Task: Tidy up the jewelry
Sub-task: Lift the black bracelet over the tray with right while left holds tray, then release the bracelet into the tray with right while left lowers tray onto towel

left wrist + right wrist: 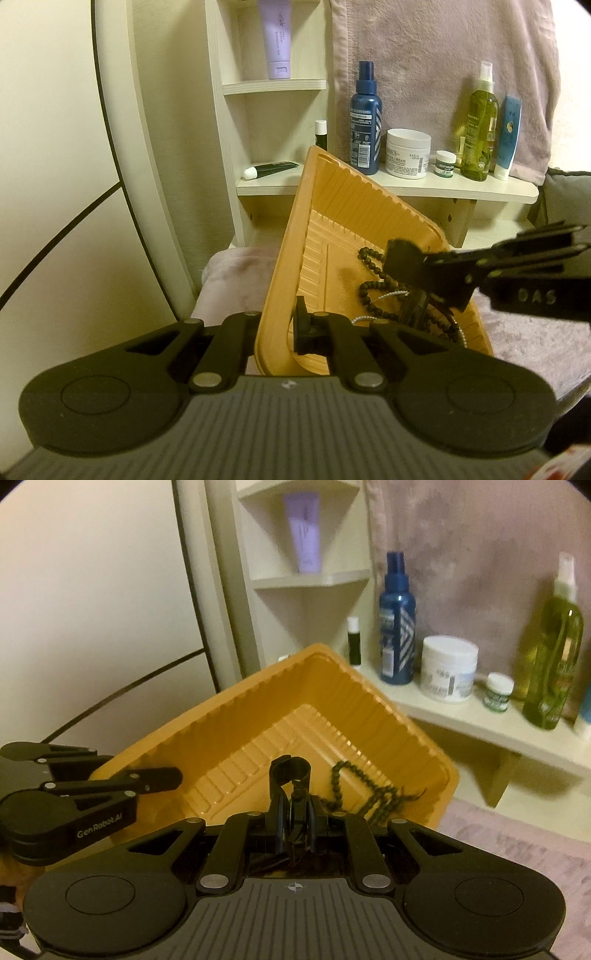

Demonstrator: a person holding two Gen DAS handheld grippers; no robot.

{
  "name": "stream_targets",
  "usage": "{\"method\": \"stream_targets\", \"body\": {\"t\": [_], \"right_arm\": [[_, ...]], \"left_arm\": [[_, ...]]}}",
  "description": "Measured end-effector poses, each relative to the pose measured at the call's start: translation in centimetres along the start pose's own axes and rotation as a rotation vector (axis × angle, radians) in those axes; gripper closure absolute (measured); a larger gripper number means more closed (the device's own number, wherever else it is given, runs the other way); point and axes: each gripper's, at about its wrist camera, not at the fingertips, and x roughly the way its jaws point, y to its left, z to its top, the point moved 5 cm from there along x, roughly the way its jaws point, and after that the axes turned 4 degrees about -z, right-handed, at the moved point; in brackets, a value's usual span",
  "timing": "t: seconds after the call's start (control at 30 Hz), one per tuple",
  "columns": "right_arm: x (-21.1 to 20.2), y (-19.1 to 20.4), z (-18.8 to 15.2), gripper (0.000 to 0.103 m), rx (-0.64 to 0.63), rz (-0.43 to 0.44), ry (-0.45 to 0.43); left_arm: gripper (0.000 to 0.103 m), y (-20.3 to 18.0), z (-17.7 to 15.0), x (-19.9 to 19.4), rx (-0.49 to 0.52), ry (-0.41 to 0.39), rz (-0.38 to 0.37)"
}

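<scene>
An orange ribbed plastic tray is tilted up on its edge. My left gripper is shut on the tray's near rim and holds it. The tray also shows in the right wrist view, with the left gripper on its left rim. Dark beaded bracelets and a silvery chain lie in the tray's low corner; the beads show in the right wrist view. My right gripper is shut on a black clip-like piece inside the tray. It reaches in from the right.
A white shelf behind the tray holds a blue spray bottle, a white cream jar, a small green jar and a green bottle. A purple tube stands higher up. A pink towel covers the surface.
</scene>
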Motion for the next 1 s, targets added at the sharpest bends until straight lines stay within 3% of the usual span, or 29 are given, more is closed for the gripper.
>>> {"method": "stream_targets", "body": {"t": [0.33, 0.77, 0.87, 0.93, 1.0], "right_arm": [[1.7, 0.6, -1.4, 0.09, 0.027, 0.04, 0.078], [2.4, 1.1, -1.9, 0.09, 0.022, 0.046, 0.114], [2.3, 1.2, -2.1, 0.09, 0.018, 0.046, 0.12], [2.4, 1.2, -2.3, 0.09, 0.014, 0.041, 0.126], [2.5, 1.2, -2.5, 0.089, 0.025, 0.037, 0.132]], "left_arm": [[0.098, 0.3, -0.2, 0.1, -0.012, 0.006, -0.008], [0.092, 1.9, -1.1, 0.4, -0.069, 0.031, -0.028], [0.09, 2.1, -1.4, 0.4, -0.079, 0.042, -0.034], [0.077, 2.4, -1.6, 0.2, -0.085, 0.032, -0.025], [0.076, 2.8, -1.7, 0.0, -0.089, 0.029, -0.017]]}}
